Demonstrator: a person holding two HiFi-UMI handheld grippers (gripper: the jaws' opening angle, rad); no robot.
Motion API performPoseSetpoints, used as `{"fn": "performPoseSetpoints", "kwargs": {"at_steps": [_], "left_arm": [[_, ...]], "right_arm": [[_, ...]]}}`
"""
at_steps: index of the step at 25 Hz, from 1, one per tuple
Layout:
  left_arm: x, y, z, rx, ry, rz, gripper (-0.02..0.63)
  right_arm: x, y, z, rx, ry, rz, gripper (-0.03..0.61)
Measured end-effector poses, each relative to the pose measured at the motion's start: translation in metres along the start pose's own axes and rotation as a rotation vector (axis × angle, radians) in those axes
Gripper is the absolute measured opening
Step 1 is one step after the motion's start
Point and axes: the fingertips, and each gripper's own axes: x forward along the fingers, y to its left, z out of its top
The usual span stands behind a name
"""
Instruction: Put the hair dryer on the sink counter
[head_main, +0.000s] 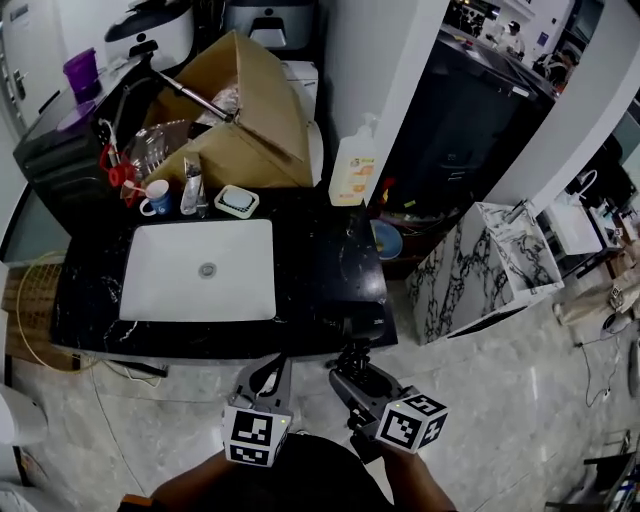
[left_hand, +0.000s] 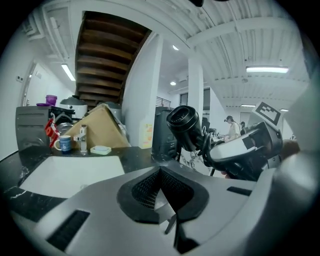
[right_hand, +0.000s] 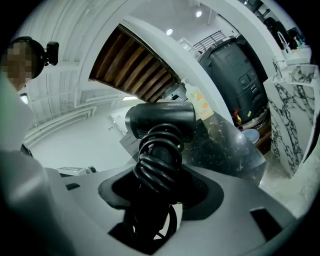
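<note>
A black hair dryer (head_main: 354, 357) with its cord coiled round the handle stands upright in my right gripper (head_main: 350, 376), just in front of the black marble sink counter (head_main: 330, 262). In the right gripper view the jaws are shut on the hair dryer's handle (right_hand: 159, 165), with the barrel (right_hand: 160, 121) above them. My left gripper (head_main: 268, 376) hangs beside it on the left, shut with nothing between its pads (left_hand: 162, 200). From the left gripper view the hair dryer's nozzle (left_hand: 185, 125) shows at the right, above the counter edge.
A white basin (head_main: 200, 270) fills the counter's left half. Behind it stand a mug (head_main: 155, 198), a faucet (head_main: 190, 186), a soap dish (head_main: 237, 201), a soap bottle (head_main: 353, 165) and an open cardboard box (head_main: 245, 110). A marble-patterned cabinet (head_main: 480, 270) stands at the right.
</note>
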Motion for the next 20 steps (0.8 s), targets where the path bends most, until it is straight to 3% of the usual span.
{"fn": "performPoseSetpoints", "kwargs": {"at_steps": [9,20], "left_arm": [[0.079,0.053,0.014,-0.046,0.029,-0.018,0.008],[0.131,0.106,0.012,-0.078,0.103,0.008,0.008]], "right_arm": [[0.082,-0.045,0.057,-0.03,0.066,-0.053,0.249],[0.157,-0.111,0.076,-0.038,0.207,-0.165,0.249]]}}
